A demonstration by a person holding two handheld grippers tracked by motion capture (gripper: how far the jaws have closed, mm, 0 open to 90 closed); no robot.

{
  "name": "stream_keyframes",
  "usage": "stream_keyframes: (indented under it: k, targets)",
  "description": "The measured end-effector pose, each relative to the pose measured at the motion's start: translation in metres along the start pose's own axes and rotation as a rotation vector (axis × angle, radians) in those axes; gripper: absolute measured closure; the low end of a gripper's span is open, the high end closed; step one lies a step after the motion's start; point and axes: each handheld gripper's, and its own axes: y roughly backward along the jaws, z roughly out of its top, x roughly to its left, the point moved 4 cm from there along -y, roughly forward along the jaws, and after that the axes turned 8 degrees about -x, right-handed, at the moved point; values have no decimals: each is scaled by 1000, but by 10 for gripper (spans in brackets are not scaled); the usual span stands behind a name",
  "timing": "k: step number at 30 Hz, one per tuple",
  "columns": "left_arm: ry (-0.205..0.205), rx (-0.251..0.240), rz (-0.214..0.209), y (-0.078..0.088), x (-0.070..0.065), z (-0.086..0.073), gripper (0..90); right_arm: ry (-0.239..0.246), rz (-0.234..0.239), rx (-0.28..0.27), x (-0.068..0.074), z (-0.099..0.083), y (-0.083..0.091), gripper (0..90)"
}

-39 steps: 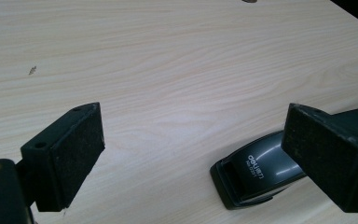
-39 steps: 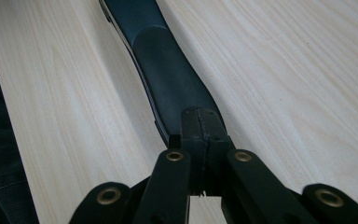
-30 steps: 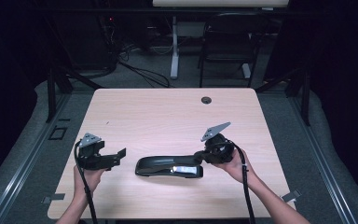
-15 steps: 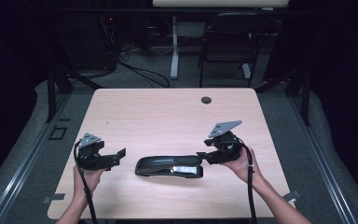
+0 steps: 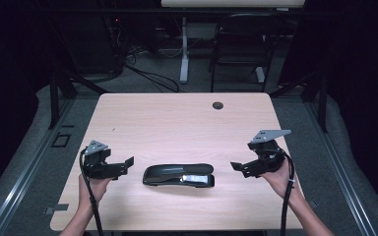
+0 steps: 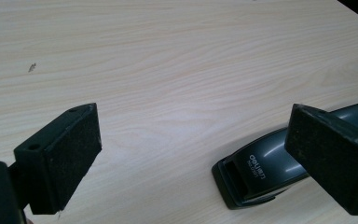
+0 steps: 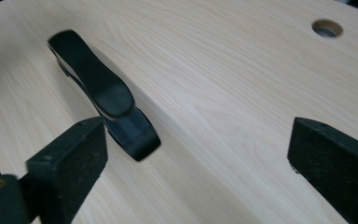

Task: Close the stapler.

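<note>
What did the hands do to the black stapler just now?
The right gripper let go of the stapler's end, its jaws just opening, nothing between them, and slid away toward the table's right edge. The stapler and the open left gripper stayed put.

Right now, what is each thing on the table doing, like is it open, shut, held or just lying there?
Black stapler: closed, lying flat on the table, nobody holding it.
Left gripper: jaws open, nothing between them, stapler off to one side.
Right gripper: jaws have just been opening, now wide with nothing between them, apart from the stapler.
Pale wooden table: bare wood, small round hole near the far edge.
</note>
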Motion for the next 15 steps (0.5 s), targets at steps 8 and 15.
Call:
stream_keyframes:
  k: [8, 15]
  targets:
    - [12, 0, 21, -2, 4, -1, 13, -72, -62, 89, -19, -37, 3, 0]
    - [7, 14, 64, -7, 9, -3, 18, -29, -93, 178, -20, -49, -12, 0]
